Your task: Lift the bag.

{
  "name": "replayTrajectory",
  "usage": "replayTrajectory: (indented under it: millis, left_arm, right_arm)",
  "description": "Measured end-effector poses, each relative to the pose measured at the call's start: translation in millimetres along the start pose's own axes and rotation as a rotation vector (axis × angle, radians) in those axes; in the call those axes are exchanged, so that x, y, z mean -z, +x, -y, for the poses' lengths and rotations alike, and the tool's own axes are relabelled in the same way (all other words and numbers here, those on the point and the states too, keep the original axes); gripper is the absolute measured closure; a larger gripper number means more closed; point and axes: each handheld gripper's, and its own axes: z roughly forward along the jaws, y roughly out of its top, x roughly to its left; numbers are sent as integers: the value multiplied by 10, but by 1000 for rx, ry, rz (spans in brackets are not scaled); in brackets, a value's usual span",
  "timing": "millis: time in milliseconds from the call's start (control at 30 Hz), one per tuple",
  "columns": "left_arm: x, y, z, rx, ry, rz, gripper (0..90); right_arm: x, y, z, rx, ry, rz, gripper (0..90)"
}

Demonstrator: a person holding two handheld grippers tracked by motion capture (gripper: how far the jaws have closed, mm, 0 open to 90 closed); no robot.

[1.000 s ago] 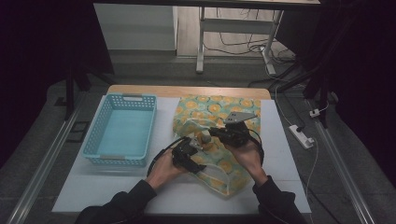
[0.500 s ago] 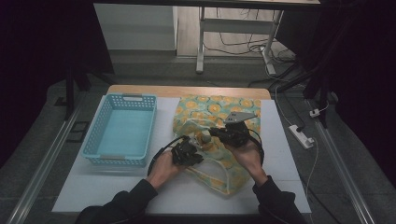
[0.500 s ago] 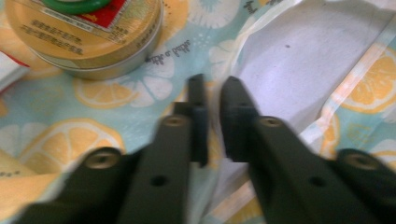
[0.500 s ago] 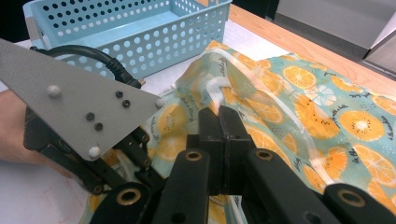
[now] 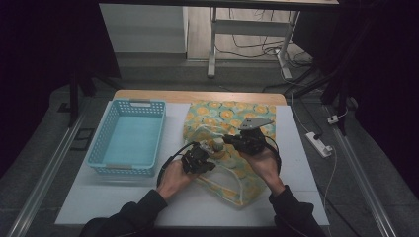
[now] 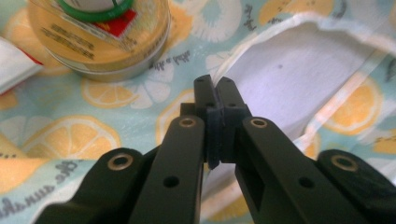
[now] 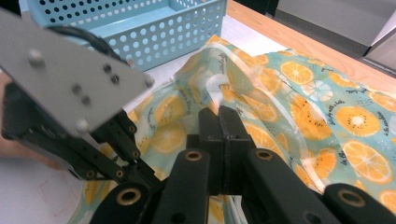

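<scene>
Two grippers (image 5: 210, 157) (image 5: 228, 139), one bag (image 5: 257, 116), one basket (image 5: 131, 140)

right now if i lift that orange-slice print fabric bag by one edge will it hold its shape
Probably not. The orange-slice print fabric bag lies wrinkled and folded on the table, so it looks floppy and should drape. The round clear jar resting on it would likely slide or roll off.

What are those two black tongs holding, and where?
Both tongs, left and right, are shut over the citrus-print bag; whether either pinches its fabric cannot be told.

Closed tongs (image 6: 214, 100) over citrus-print cloth (image 6: 116, 121), clear tub (image 6: 100, 39) beyond
</scene>
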Motion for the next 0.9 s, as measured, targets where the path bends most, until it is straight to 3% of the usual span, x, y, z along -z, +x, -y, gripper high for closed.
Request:
replayTrajectory:
  millis: [67,433,900]
  left_arm:
    - [64,-17,-29,-1,-6,-19,895]
    - [432,13,-147,39,-103,24,896]
    - [900,134,-252,78,-243,118,896]
  right_arm:
    - [18,-2,-9,4,-6,-4,893]
    - [132,35,-99,14,-27,-9,894]
    - [299,91,-227,13,-56,-25,895]
